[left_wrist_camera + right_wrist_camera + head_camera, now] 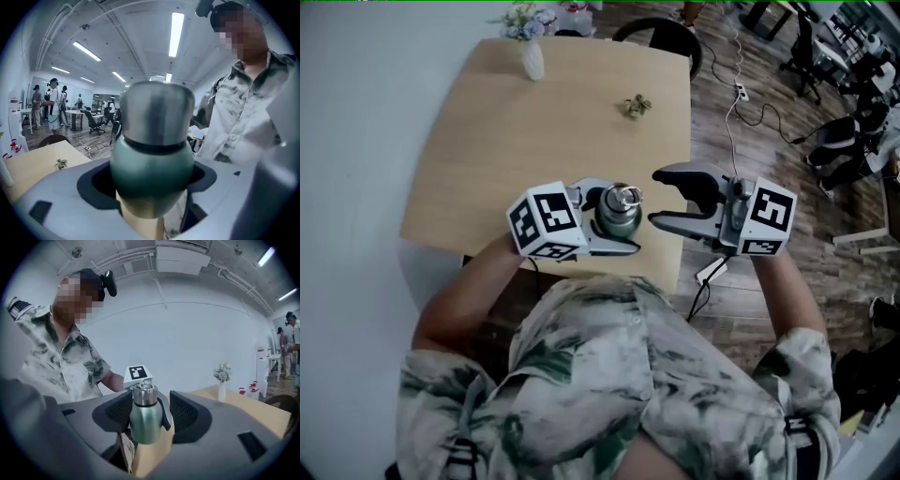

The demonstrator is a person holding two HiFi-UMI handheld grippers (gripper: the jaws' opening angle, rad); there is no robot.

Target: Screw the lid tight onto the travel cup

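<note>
Head view: left gripper sits low centre of frame, in front of the person's chest and over the near edge of the table. It is clamped on the cup, both jaws pressed to the green body below the lid. Cup upright, lifted off the table.

Reason for the hold, as I judge it: gripping the body leaves the lid free all round, and the body cannot spin when the lid is turned.

Right gripper is just right of the cup with its jaws set wide apart and nothing in them. The tips point at the lid, near it but not touching.

Right gripper view agrees: the cup stands centred in the gap beyond the two pads, and the pads are clear of it. Reads as lined up to close on the lid; twisting not yet begun.

Cup appearance:
- body rounded, dull green, satin finish
- lid a brushed steel cap, with a metal ring on top
- dark band where the lid meets the body
- dark strap runs down one side

Lid sits square on the mouth. Whether it is already tight, cannot tell.

Vase is at the upper left of the table, well apart.
</note>
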